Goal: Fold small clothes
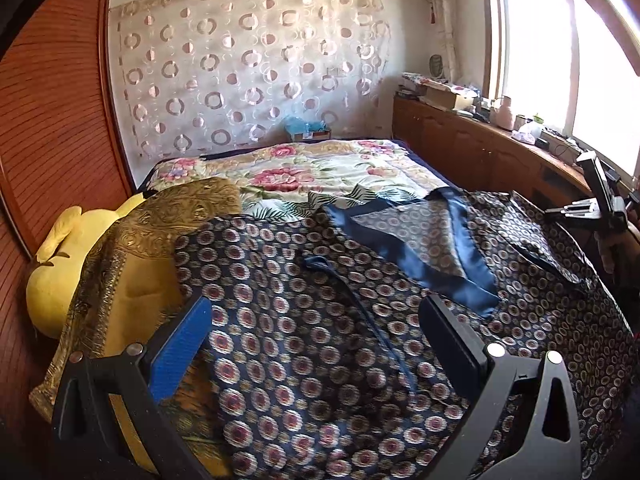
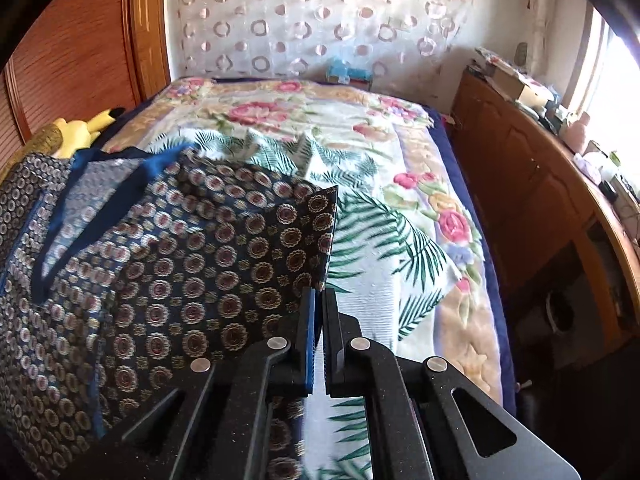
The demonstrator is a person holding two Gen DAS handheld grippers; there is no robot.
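Item: navy patterned garment (image 1: 328, 320), silky, printed with small medallions, blue satin trim (image 1: 404, 252) at the neckline. Location: spread over the near part of the bed, lying on a palm-leaf sheet (image 2: 384, 232) and a floral quilt (image 1: 320, 168).

Condition: mostly unfolded. The neckline lies open with the paler lining showing; the body is flat but wrinkled. One edge at the garment's right side stands lifted off the sheet, its corner (image 2: 328, 196) raised in a peak. By my reading, the first fold is only starting; every further fold and the final stacking remain.

Tools: right gripper (image 2: 318, 300), jaws pressed together on the garment's lifted right edge, cloth pinched between the blue pad and the black one. Left gripper (image 1: 316, 320), jaws spread wide, nothing between them, poised just above the left half of the garment; contact with the cloth cannot be told.

Adjacent: gold brocade cushion (image 1: 140, 248) and yellow plush toy (image 1: 60, 260) touching the garment's left side; wooden cabinet (image 2: 532, 184) along the right.
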